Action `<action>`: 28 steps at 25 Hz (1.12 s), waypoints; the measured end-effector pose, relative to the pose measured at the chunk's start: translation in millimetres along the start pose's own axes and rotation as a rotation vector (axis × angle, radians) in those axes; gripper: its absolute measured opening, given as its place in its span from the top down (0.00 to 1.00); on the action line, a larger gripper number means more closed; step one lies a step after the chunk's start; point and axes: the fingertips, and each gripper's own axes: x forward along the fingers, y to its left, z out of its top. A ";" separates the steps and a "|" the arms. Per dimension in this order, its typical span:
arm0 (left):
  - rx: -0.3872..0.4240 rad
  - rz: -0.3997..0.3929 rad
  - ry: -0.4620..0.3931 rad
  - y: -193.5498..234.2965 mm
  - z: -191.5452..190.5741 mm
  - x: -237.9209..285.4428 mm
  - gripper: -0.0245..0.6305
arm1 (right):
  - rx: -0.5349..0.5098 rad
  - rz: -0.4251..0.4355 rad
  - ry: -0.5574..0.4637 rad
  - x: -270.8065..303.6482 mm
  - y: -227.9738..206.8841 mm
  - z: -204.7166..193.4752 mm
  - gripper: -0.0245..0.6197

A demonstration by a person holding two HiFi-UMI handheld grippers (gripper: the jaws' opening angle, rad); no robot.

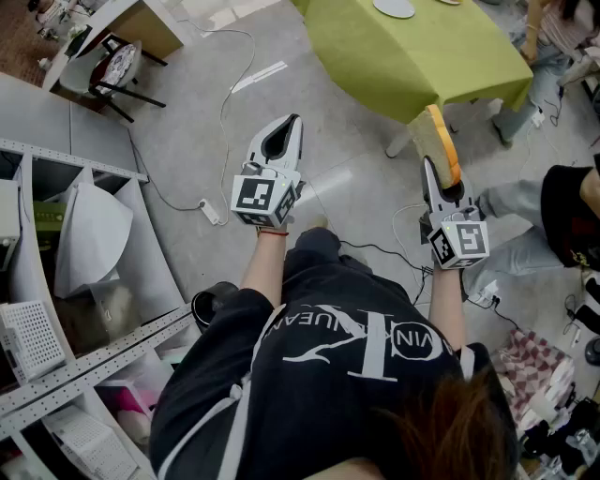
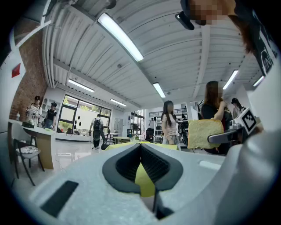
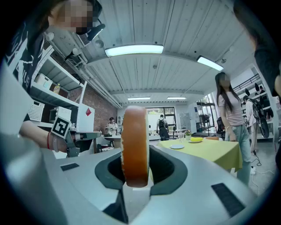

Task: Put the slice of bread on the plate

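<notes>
**Head view:** The right gripper (image 1: 433, 169) holds the bread (image 1: 439, 141) upright on edge, in the air above the floor. The plate (image 1: 394, 7) sits at 12 o'clock on the green desk (image 1: 422, 56), well apart from the bread. The left gripper (image 1: 291, 127) hangs at 11 o'clock. A power strip (image 1: 208, 212) with its cable lies on the floor at 10 o'clock, and a seated person (image 1: 562, 206) crowds 3 o'clock. Either could catch a foot or an elbow on the way in.

**Left gripper view:** Its fingers (image 2: 120, 165) are pressed together on nothing. The bread shows at 3 o'clock.

**Right gripper view:** The fingers pinch the slice low down, with the crust edge toward the camera. Soft crumb may sag, tear or slip out under so small a grip. If it is let go while upright, it would likely topple off the plate rather than lie flat. Another person (image 3: 232, 114) stands at 3 o'clock beside the desk, near the approach.
</notes>
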 end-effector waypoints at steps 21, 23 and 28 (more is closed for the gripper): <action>-0.020 -0.137 -0.001 88.7 -22.0 181.0 0.95 | 0.050 -0.107 0.003 155.0 -80.9 -7.3 0.81; -0.008 -0.159 0.004 102.0 -24.8 195.4 0.95 | 0.070 -0.133 0.002 172.5 -84.2 -11.6 0.81; -0.011 -0.168 0.002 140.4 -30.6 226.6 0.95 | 0.096 -0.180 -0.004 207.9 -93.3 -20.1 0.81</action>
